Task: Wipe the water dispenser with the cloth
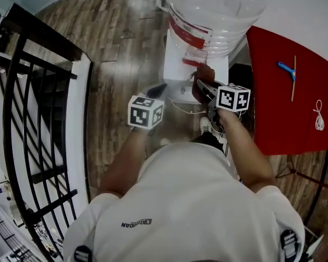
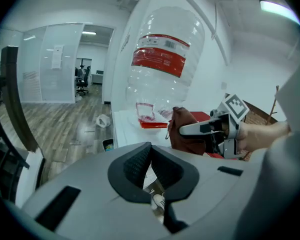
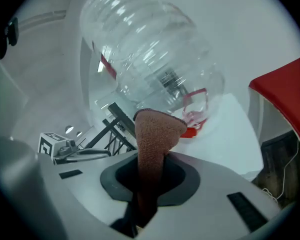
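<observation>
The white water dispenser (image 1: 192, 64) stands in front of me with a large clear bottle (image 1: 213, 10) with a red label upside down on top. My right gripper (image 1: 205, 89) is shut on a brown cloth (image 1: 201, 86), held just in front of the dispenser's top below the bottle. In the right gripper view the cloth (image 3: 155, 134) sticks up between the jaws toward the bottle (image 3: 145, 49). My left gripper (image 1: 156, 89) hangs to the left of the dispenser, shut and empty. From the left gripper view, the cloth (image 2: 184, 134) shows beside the bottle (image 2: 162, 69).
A red-covered table (image 1: 295, 97) at the right carries a blue tool (image 1: 287, 69) and a white cord (image 1: 319, 116). A black railing (image 1: 38, 119) runs along the left. Wood floor lies around the dispenser, with a small bin (image 2: 108, 145) and a white bag (image 2: 103, 120) on it.
</observation>
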Tool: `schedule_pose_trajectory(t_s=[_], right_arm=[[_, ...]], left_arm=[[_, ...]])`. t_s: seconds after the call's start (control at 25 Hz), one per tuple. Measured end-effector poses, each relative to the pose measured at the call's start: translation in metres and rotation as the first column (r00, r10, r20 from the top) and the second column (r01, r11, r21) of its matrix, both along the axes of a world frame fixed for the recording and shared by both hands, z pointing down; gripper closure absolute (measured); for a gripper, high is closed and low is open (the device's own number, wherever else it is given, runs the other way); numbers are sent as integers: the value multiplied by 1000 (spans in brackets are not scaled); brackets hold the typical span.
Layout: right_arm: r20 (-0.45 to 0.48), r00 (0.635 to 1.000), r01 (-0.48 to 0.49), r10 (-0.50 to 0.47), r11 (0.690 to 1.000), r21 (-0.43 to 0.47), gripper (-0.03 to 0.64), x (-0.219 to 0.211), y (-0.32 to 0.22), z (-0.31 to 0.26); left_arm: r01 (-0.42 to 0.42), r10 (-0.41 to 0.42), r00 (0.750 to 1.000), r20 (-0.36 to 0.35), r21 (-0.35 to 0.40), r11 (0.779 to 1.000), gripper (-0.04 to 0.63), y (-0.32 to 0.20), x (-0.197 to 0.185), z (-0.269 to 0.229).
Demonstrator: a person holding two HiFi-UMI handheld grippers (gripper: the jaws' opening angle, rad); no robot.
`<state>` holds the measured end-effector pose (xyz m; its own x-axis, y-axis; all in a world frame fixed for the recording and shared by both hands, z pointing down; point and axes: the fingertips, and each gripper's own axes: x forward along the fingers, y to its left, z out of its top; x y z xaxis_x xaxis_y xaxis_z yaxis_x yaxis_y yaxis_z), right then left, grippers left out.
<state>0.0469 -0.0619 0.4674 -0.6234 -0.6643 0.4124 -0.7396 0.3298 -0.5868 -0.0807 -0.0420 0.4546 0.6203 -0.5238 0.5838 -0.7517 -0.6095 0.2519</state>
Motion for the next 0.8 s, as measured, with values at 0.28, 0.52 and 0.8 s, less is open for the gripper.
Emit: schedule_pose_trajectory(t_s=[0.28,0.52,0.8], right_arm=[[8,994,112,-112,993,-42,561,-91,-24,13],[-42,989,139,-141,989,-60,561,-119,-34,23],[-69,990,117,-122,991,-65,560,-128,-45,32]], left_arm=[[110,-109,994,-16,13,994,606,6,-57,-2],[167,-166,985,-40,16,986,606,16,-89,-2],[191,-191,981,-39,15,981,606,27,-117,2]])
